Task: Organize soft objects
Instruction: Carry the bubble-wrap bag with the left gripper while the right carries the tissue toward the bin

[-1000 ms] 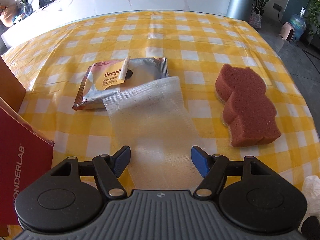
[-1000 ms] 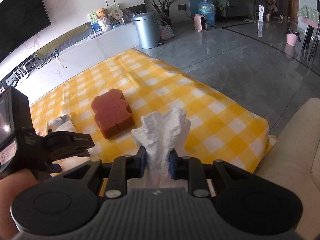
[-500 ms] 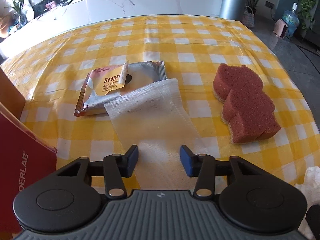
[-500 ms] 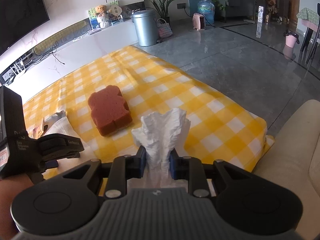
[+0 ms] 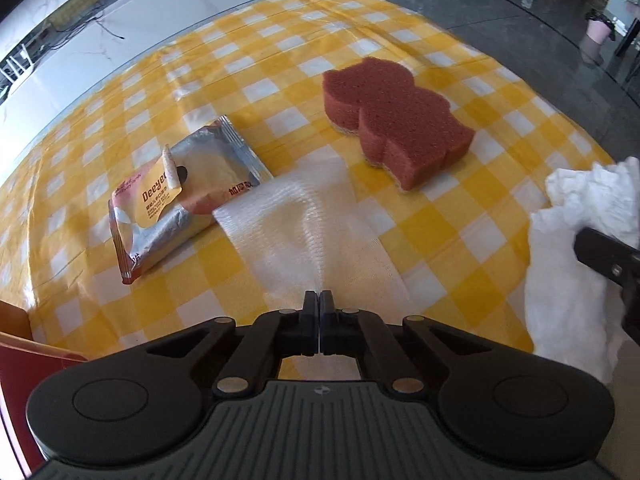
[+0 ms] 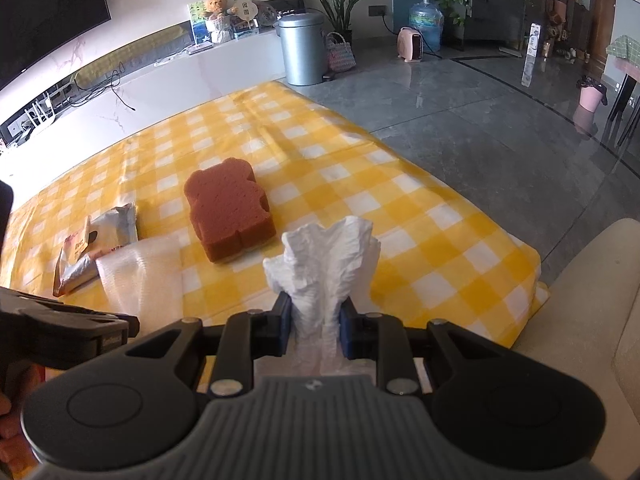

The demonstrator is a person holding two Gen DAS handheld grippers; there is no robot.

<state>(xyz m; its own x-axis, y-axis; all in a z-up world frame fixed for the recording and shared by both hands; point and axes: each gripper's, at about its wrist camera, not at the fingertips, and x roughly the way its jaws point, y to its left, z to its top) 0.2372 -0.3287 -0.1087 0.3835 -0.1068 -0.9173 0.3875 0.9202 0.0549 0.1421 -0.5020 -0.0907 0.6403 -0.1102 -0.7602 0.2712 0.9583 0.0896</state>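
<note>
Two views, listed in turn.

Left wrist view: left gripper [image 5: 319, 300] pitched steeply down at the near edge of the white mesh cloth [image 5: 316, 224], fingers [image 5: 309, 307] just closed and now pressed together; cloth drawn up into a ridge toward the tips, so apparently pinched, though the contact itself hidden. Cloth flat on the yellow checked tabletop [image 5: 480, 184], far corner touching the wipes packet [image 5: 180, 196]; brown bear-shaped sponge [image 5: 394, 120] just beside it to the right. Red box [image 5: 16, 376] at lower left. Risk: thin mesh slipping from a shallow pinch, or dragging the packet along if lifted.

Right wrist view: right gripper [image 6: 315, 316] angled down over the tabletop's near edge, fingers [image 6: 283, 320] pinching a crumpled white tissue [image 6: 326, 264], held upright above the tips. Risk: loose tissue sagging or tearing under a sideways tug.
</note>
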